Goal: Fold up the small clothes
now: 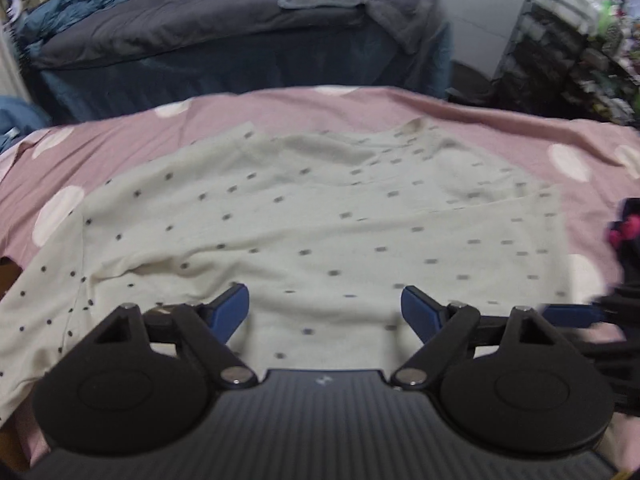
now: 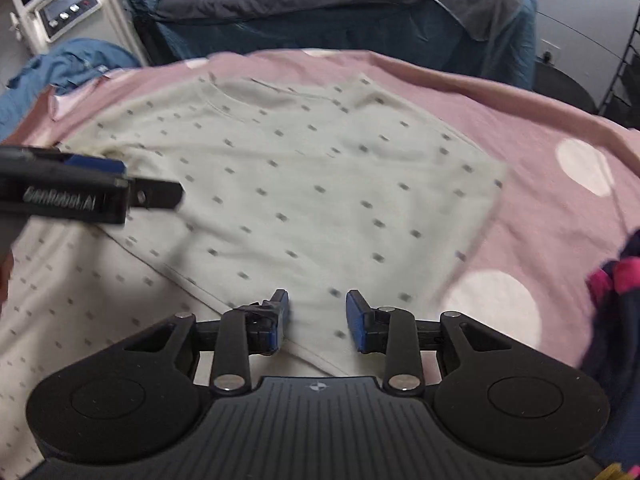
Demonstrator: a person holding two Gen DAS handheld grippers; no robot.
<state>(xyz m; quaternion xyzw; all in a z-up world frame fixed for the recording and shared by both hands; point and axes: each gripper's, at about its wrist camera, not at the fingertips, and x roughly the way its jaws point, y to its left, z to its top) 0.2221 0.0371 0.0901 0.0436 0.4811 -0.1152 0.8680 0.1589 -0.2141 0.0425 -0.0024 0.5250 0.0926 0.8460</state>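
Hovering over cream dotted shirt on pink sheet: left gripper and right gripper, fingers apart, empty.

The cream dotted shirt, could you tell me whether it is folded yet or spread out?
Partly folded: the cream dotted shirt has one panel lying over another, its edge crossing diagonally.

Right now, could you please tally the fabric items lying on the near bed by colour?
Cream dotted shirt: 1
Pink polka-dot sheet: 1
Dark garment with pink patches: 1
Total: 3
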